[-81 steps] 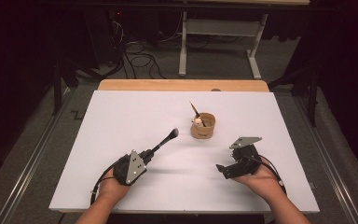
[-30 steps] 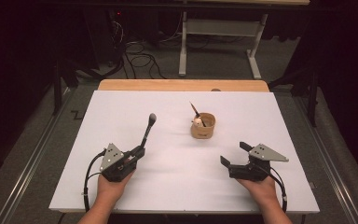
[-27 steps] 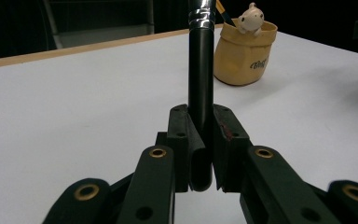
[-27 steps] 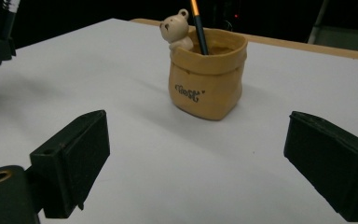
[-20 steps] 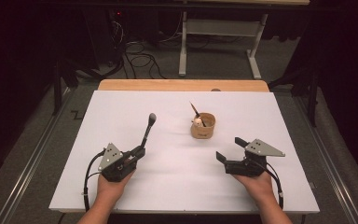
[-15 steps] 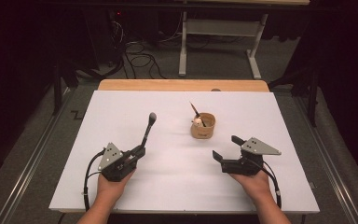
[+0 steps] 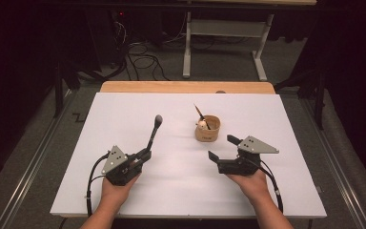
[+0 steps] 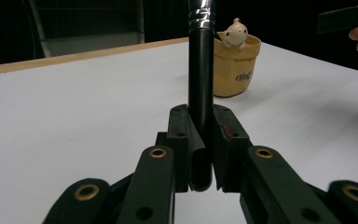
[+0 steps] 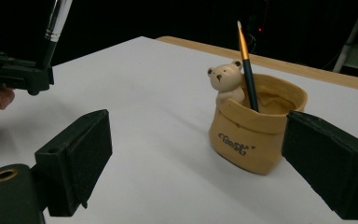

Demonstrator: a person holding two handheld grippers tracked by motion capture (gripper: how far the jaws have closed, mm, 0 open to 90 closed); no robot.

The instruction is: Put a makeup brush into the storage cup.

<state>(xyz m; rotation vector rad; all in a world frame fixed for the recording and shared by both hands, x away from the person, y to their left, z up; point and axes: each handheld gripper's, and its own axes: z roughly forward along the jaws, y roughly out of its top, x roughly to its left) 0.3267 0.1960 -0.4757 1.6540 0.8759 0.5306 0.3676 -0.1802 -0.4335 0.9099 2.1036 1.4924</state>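
Here, I am clamping a makeup brush [image 7: 153,135] upright in my left hand-held gripper [image 7: 142,156], my right hand-held gripper [image 7: 223,149] gaping wide; next probably calls for lowering it into the bear pot [image 7: 208,129].

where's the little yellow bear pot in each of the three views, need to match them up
High view: the bear pot stands right of centre on the white table, ahead of the right gripper.
Left gripper view: upper right, just right of the black brush handle clamped in the jaws.
Right gripper view: right of centre, between the open jaws.
Shared landmark: the bear figure on its rim.
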